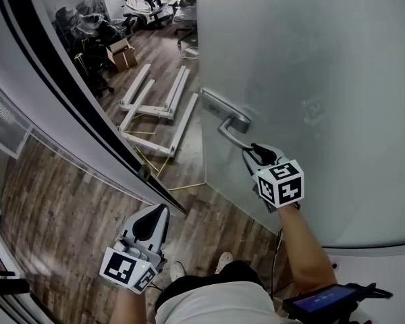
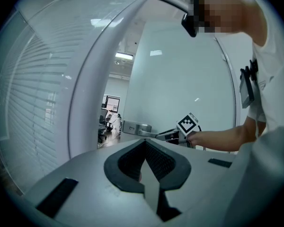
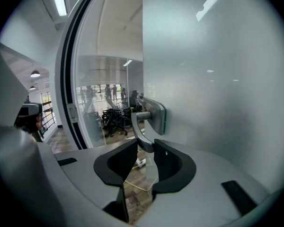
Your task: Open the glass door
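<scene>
The large frosted glass door (image 1: 310, 59) fills the upper right of the head view. Its free edge runs straight down from the top centre of the frame. Left of it, the curved grey door frame with a black strip (image 1: 67, 93) sweeps from the upper left to the lower centre. Between the two lies a wedge of open room, widest at the top. Brown wooden plank floor (image 1: 74, 214) spreads across the lower left. Beyond the gap, white metal frames (image 1: 155, 100) lie flat on the floor close to the door's edge. A brown cardboard box (image 1: 123, 54) and pale office chairs (image 1: 148, 2) stand further up the frame.

The silver lever handle (image 1: 228, 123) sits near the door's free edge. Its long axis lies along the glass, and its free end points to the lower right, away from that edge. The right gripper (image 1: 255, 152) has its jaws closed on that end, a pad at either side. The left gripper (image 1: 160, 211) hangs at the lower left, apart from the frame. Its jaws are together, with nothing between them.
</scene>
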